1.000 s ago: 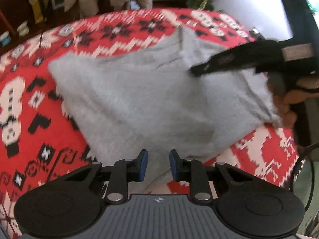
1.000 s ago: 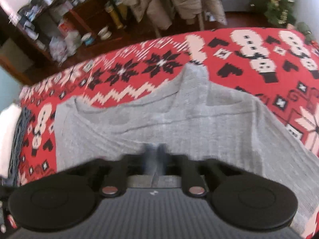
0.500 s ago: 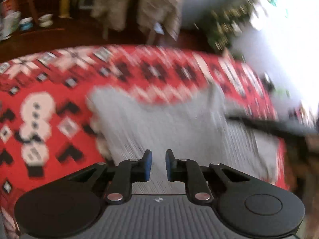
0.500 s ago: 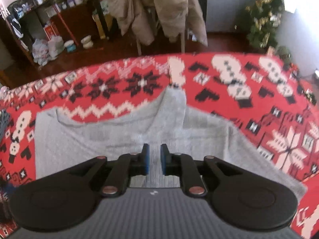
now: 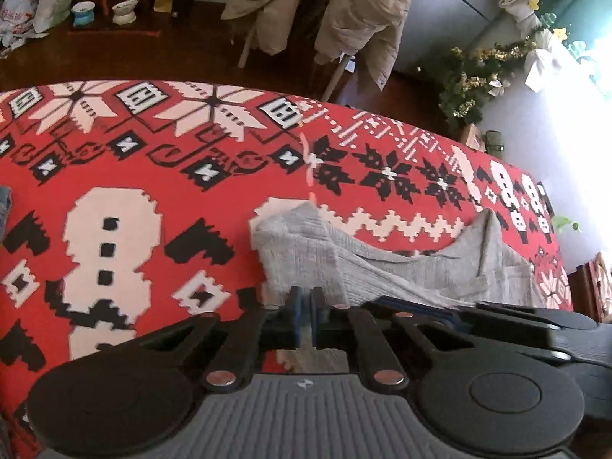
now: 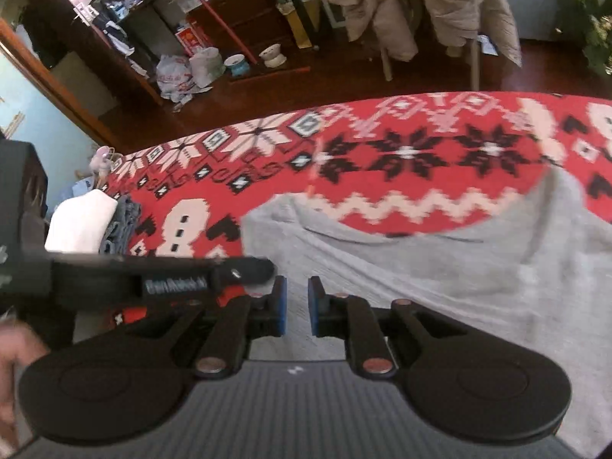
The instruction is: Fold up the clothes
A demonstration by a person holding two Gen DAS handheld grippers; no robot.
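Note:
A grey knit garment (image 6: 440, 267) lies spread on a red, white and black patterned blanket (image 6: 401, 160). In the left wrist view the garment (image 5: 382, 267) lies ahead and to the right of my left gripper (image 5: 303, 319), whose jaws stand only a narrow gap apart over the garment's left edge, with no cloth between them. My right gripper (image 6: 297, 306) is open a little and empty, low over the garment's near left part. The left gripper (image 6: 172, 279) shows as a black bar just left of it. The right gripper (image 5: 497, 317) shows beside the left one.
A folded white and blue-grey pile (image 6: 88, 222) lies at the blanket's left end. Beyond the blanket are dark floor, a chair draped with beige coats (image 5: 325, 11), cluttered shelves (image 6: 172, 19) and a small decorated tree (image 5: 478, 84).
My left gripper swung left from the garment's near middle to its left edge and its jaws narrowed. My right gripper dropped closer to the cloth and opened a little wider. The grippers are now side by side.

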